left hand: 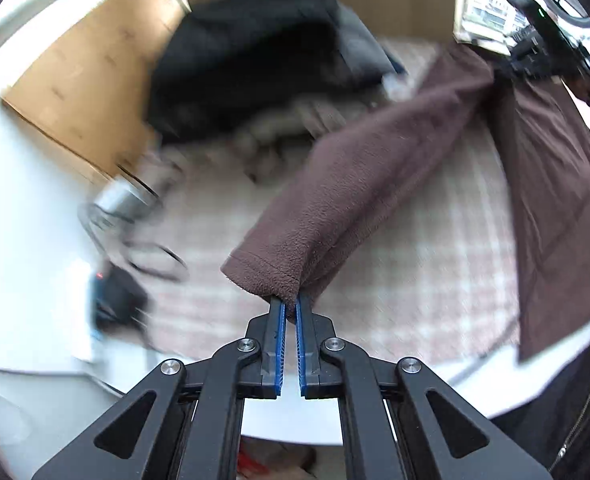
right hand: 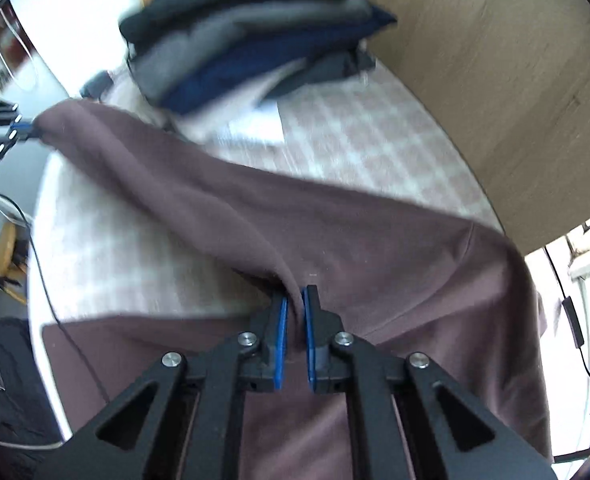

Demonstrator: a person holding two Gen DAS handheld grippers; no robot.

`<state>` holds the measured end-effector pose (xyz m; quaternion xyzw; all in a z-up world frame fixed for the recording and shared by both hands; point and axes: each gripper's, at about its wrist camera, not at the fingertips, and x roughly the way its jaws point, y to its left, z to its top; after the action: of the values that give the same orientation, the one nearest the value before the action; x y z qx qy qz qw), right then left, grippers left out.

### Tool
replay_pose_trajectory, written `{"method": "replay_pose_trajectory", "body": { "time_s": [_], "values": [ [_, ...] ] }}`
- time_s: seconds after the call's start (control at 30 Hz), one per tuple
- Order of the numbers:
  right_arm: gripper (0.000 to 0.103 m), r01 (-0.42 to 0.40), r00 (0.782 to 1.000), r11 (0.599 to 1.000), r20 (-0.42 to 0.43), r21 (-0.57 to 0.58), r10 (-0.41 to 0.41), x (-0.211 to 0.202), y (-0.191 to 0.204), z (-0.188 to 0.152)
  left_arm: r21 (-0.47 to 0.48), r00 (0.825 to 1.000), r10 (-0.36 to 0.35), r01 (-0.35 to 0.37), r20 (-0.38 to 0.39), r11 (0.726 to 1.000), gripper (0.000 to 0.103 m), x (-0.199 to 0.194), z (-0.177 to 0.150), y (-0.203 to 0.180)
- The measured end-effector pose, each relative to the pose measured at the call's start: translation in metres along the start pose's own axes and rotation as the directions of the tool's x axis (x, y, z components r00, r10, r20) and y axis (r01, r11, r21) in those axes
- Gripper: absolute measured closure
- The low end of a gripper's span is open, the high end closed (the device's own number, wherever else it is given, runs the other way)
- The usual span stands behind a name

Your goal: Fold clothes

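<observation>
The brown fleece garment point(right hand: 375, 248) hangs stretched above the checked bedspread point(right hand: 359, 136), its body draping off the near edge. Your right gripper point(right hand: 295, 300) pinches a fold near the shoulder, and your left gripper point(left hand: 291, 306) clamps the sleeve cuff point(left hand: 267, 276). Judged mid-fold: next, lay the sleeve across the body without slackening either grip.
</observation>
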<state>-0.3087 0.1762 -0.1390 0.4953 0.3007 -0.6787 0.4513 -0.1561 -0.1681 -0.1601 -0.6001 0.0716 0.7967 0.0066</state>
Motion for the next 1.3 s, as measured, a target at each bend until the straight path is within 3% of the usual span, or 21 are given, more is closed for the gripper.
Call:
{"method": "replay_pose_trajectory", "body": {
  "time_s": [0.07,0.17,0.4,0.47,0.6,0.67,0.7,0.8,0.83,0.87,0.97,1.03,1.1,1.2,1.23,1.3],
  "values": [
    [0.095,0.011,1.0,1.0,-0.019,-0.002,-0.011,0.008,0.0,-0.003,-0.021,0.995,-0.066,0.065,-0.07,0.998,0.094,0.023,-0.013,-0.017],
    [0.095,0.03,0.999,0.999,-0.036,-0.013,-0.031,0.013,0.001,-0.005,-0.083,0.985,-0.155,0.149,-0.076,0.985,0.094,0.024,-0.025,-0.022],
    [0.095,0.047,0.996,0.999,-0.07,-0.025,-0.049,0.021,0.003,-0.008,-0.199,0.995,-0.098,0.102,0.032,0.975,0.091,-0.002,-0.008,0.017],
    [0.095,0.053,0.996,0.998,-0.076,-0.028,-0.055,0.024,0.004,-0.008,-0.175,0.997,-0.075,0.079,0.027,0.981,0.083,0.006,-0.003,0.011],
    [0.095,0.054,0.995,0.998,-0.084,-0.025,-0.056,0.027,0.003,-0.008,-0.135,0.999,-0.004,-0.001,-0.039,0.991,0.078,0.038,0.009,0.015],
    [0.095,0.053,0.995,0.998,-0.083,-0.025,-0.055,0.027,0.003,-0.008,-0.129,0.997,-0.033,0.024,-0.068,0.991,0.066,0.054,0.012,0.021],
    [0.095,0.053,0.995,0.998,-0.082,-0.025,-0.054,0.027,0.003,-0.008,-0.121,0.996,-0.048,0.039,-0.078,0.992,0.066,0.059,0.014,0.021],
    [0.095,0.052,0.995,0.998,-0.079,-0.019,-0.054,0.028,0.004,-0.007,-0.095,0.991,-0.085,0.076,-0.098,0.993,0.071,0.07,0.017,0.016],
    [0.095,0.052,0.996,0.999,-0.078,-0.015,-0.053,0.029,0.003,-0.007,-0.1,0.991,-0.096,0.087,-0.098,0.991,0.079,0.072,0.018,0.014],
    [0.095,0.05,0.996,0.999,-0.076,-0.012,-0.051,0.029,0.003,-0.006,-0.121,0.989,-0.111,0.098,-0.102,0.988,0.095,0.073,0.02,0.015],
    [0.095,0.043,0.997,0.999,-0.072,0.0,-0.042,0.032,0.002,-0.006,-0.219,0.981,-0.151,0.121,-0.123,0.968,0.096,0.073,0.025,0.024],
    [0.092,0.021,0.998,1.0,-0.067,0.007,-0.021,0.032,0.0,-0.004,-0.249,0.989,-0.114,0.088,-0.095,0.965,0.096,0.056,0.033,0.037],
    [0.083,0.009,0.999,1.0,-0.046,0.002,-0.009,0.022,-0.011,0.003,-0.24,0.998,-0.057,0.047,-0.036,0.97,0.096,0.026,0.042,0.048],
    [0.068,-0.01,1.0,1.0,-0.015,-0.006,0.009,0.006,-0.026,0.013,-0.223,0.998,0.036,-0.025,0.043,0.975,0.095,-0.015,0.057,0.062],
    [0.067,-0.016,1.0,1.0,-0.005,-0.008,0.016,0.001,-0.032,0.016,-0.204,0.997,0.058,-0.046,0.05,0.978,0.095,-0.02,0.062,0.062],
    [0.067,0.065,0.998,0.997,-0.001,-0.05,-0.065,0.005,-0.042,0.029,-0.169,0.996,0.077,-0.068,0.051,0.983,0.095,-0.025,0.071,0.062]
  ]
}}
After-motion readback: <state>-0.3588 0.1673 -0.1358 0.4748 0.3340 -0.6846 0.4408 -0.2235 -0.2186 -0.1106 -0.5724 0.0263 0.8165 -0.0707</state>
